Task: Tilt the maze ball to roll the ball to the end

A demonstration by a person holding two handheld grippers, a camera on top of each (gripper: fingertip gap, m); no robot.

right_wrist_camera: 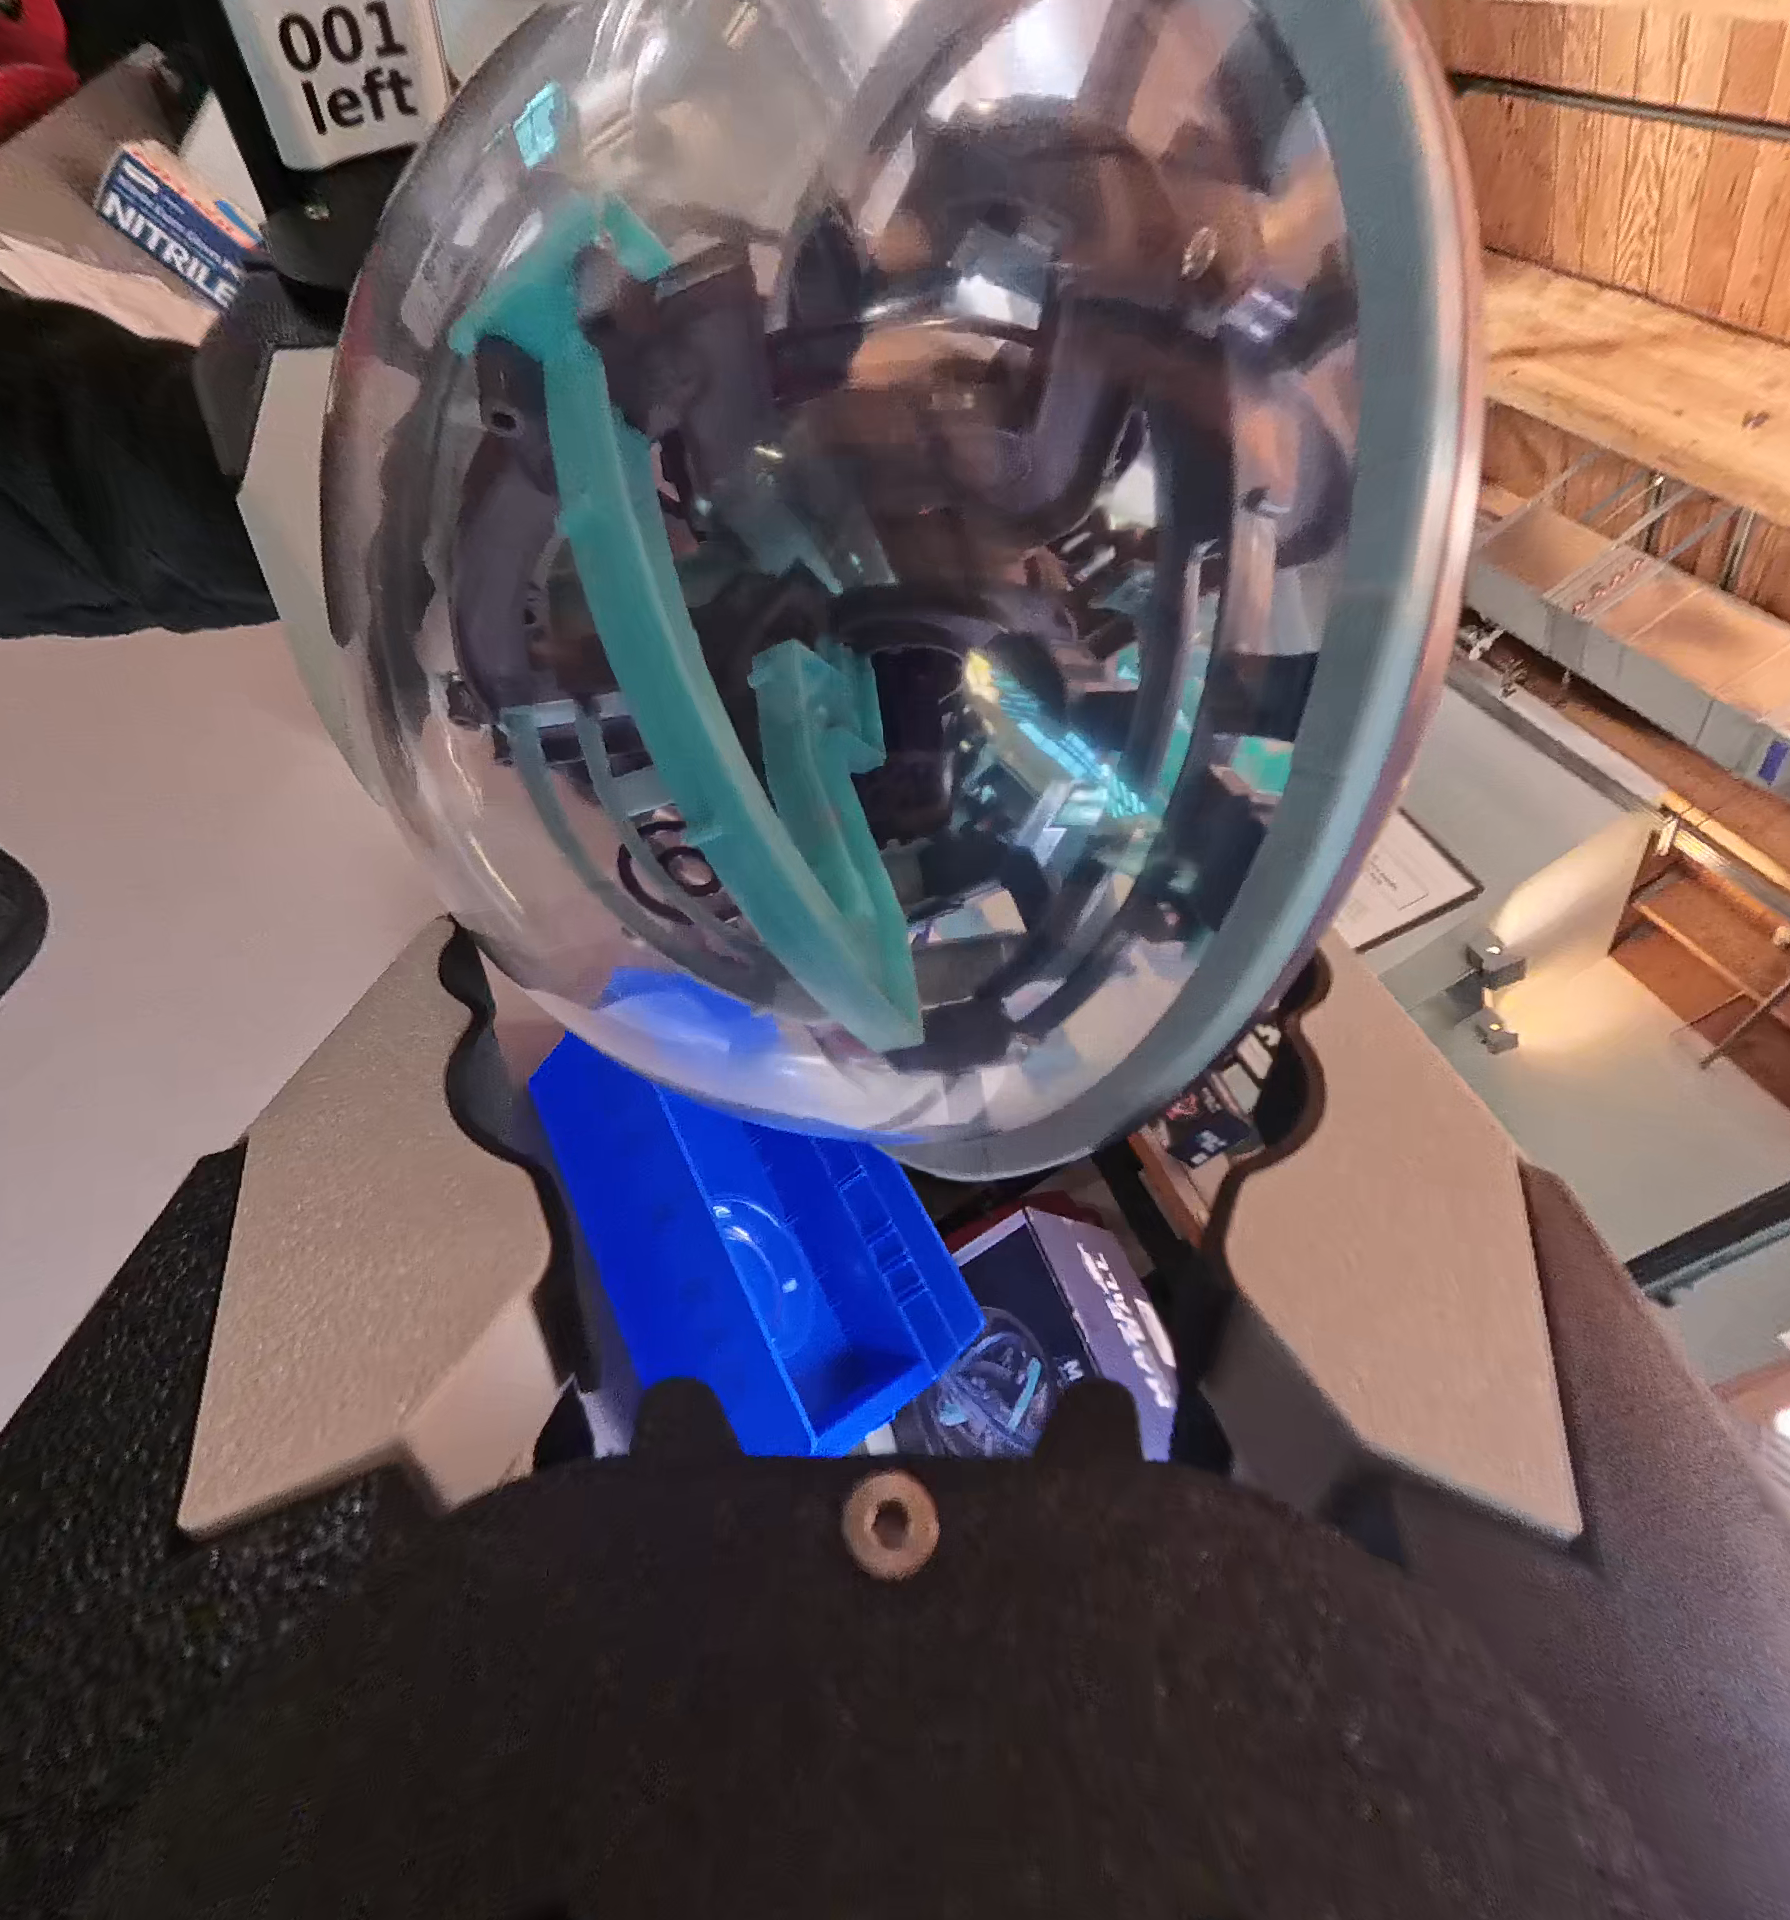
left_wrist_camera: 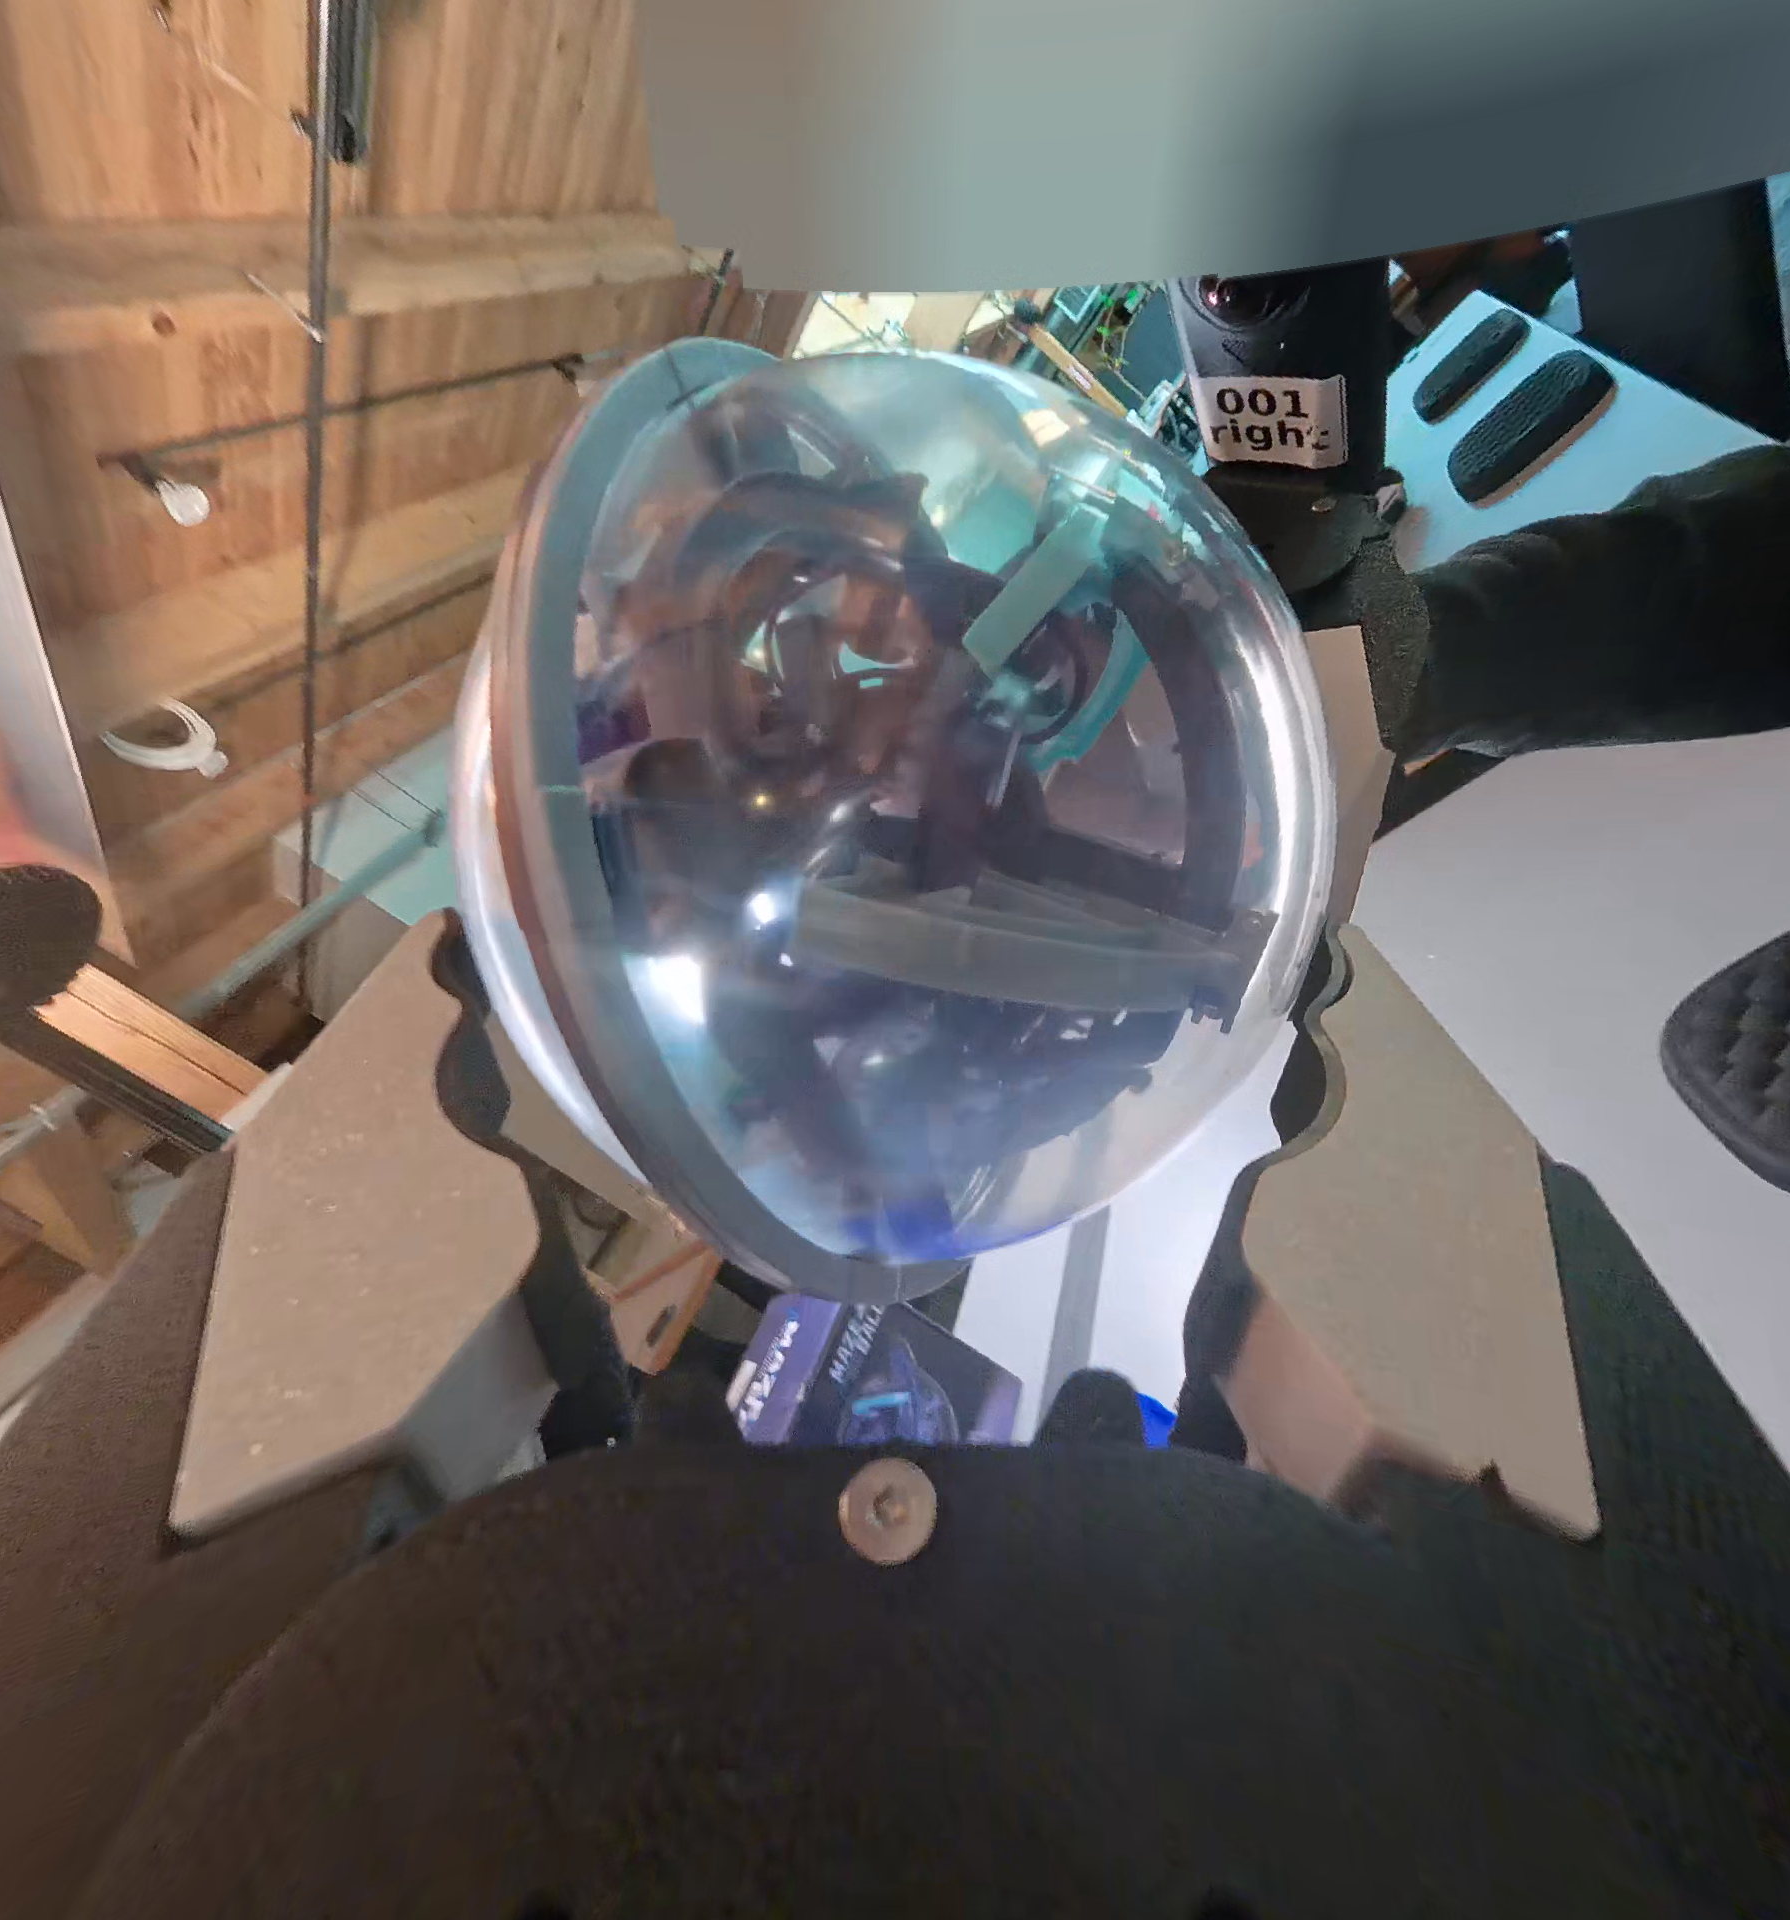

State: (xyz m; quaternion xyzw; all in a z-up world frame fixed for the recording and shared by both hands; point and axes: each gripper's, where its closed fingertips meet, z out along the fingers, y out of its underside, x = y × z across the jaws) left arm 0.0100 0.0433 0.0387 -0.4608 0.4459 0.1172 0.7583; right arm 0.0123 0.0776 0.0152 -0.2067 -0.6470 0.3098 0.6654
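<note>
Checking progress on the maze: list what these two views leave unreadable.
- Small ball inside the maze ball: not found in either wrist view; glare, blur and dark tracks hide it.
- Maze end point: unclear.
- Maze ball's top: cut off by the right view's edge.
- Blue tray: partly behind the sphere.

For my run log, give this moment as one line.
maze ball: airborne, tilted | left tongs: gripping it | right tongs: gripping it | small ball: unseen

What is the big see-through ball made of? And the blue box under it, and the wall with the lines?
The maze ball looks like clear, glossy hard plastic: you see through it and it throws bright glints. Its teal tracks look like matte plastic. The blue box seems to be shiny moulded plastic, with ribbed sides. The wall looks like bare wood, showing grain and knots.
</note>
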